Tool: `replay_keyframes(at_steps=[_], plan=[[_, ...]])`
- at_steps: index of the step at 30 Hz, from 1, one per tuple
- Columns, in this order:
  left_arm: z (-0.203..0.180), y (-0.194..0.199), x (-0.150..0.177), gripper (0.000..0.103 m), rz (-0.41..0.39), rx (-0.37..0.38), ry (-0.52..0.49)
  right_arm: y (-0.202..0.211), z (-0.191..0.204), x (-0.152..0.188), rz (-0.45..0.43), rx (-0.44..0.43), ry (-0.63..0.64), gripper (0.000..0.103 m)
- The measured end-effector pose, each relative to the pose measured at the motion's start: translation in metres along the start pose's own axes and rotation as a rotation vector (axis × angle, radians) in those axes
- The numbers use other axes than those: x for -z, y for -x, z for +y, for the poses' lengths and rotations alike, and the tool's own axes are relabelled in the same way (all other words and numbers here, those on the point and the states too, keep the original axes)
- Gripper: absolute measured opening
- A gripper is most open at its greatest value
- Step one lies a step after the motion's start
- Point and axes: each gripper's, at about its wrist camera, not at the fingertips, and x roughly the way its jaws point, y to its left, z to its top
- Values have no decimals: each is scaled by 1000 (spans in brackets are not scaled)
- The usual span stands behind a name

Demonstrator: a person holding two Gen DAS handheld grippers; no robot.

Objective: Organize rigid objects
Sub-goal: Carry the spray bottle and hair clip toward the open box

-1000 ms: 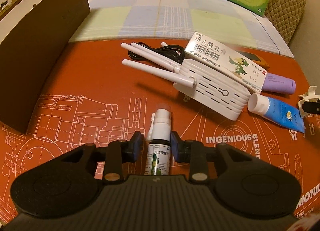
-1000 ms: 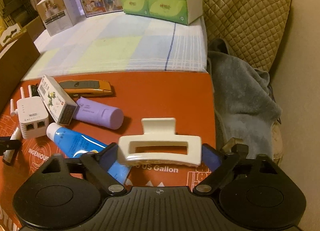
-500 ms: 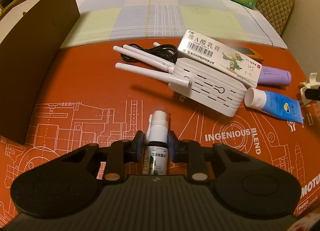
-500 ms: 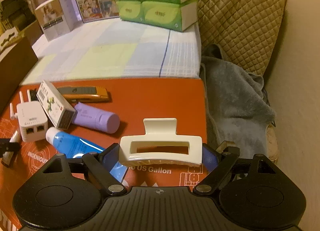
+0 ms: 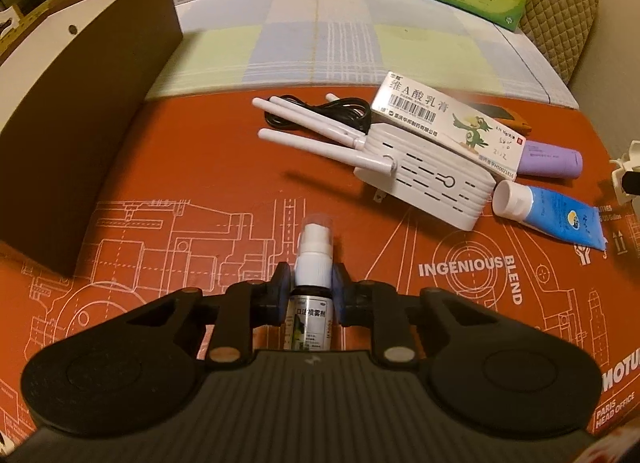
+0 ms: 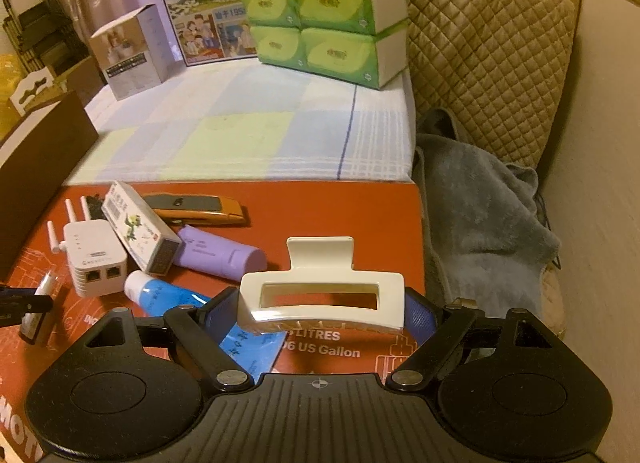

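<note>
Left wrist view, left to right: brown box point(image 5: 86, 131) fills the left edge, its far end cut off by the frame. Centre bottom, left gripper point(image 5: 307, 290) with its jaws closing on the spray bottle point(image 5: 311, 283), pads touching both sides of the white neck; bottle lies along the fingers, clear cap pointing up-frame, lower label hidden behind the gripper body. Right of centre: white router point(image 5: 428, 179) with antennas aimed upper left, black cable point(image 5: 340, 111) behind them. Only this view shows the router's vented top face and plug prong. Ointment carton point(image 5: 448, 127) leans across the router's far edge. Utility knife point(image 5: 508, 117) is mostly hidden behind the carton here. Purple tube point(image 5: 554, 161) and blue tube point(image 5: 552, 217) sit at the right; hair clip point(image 5: 624, 179) is cut off at the right edge.

Right wrist view, left to right: spray bottle point(image 6: 34, 319) is small at the left edge, partly cut off, label unreadable. Router point(image 6: 98, 263) shows its port face here, which the other view lacks. Carton point(image 6: 138, 229), full knife point(image 6: 196, 209), purple tube point(image 6: 222, 253) in a row toward centre. Blue tube point(image 6: 184, 303) is half hidden behind the left finger. Centre bottom, right gripper point(image 6: 320, 313) spread wide, pinching the hair clip point(image 6: 320, 295) end to end between the blue pads, tab pointing up-frame, over the red mat point(image 6: 340, 207). Only this view shows the grey blanket point(image 6: 480, 223) at the right and the green tissue packs point(image 6: 328, 11) at the top.
</note>
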Motion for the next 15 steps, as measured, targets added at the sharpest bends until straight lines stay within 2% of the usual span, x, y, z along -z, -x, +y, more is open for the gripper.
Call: replay_keyframes(at_steps=[15], plan=[[-7,37,9,18,-53,-20,46,24,13,3,-40,-84,42,82]])
